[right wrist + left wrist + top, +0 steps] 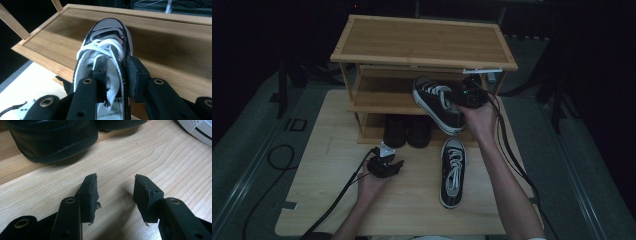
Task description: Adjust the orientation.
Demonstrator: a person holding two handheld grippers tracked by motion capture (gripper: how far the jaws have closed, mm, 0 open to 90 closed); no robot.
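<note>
The right gripper (pixel 115 75) has one jaw inside the sneaker (pixel 438 102) and one outside its wall, pads just slack on it – the shoe lies half on the rack's (pixel 422 42) middle shelf, heel overhanging at five o'clock. Better to nudge it deeper toward eleven o'clock before backing out. That forearm reaches up from six o'clock. The left gripper (pixel 115 192) rests low on the table (pixel 332 150), jaws apart and empty – its mate (pixel 453 172) lies at three o'clock from it

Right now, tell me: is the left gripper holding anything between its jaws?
No: the left gripper has its jaws apart over bare table, with nothing between them.
</note>
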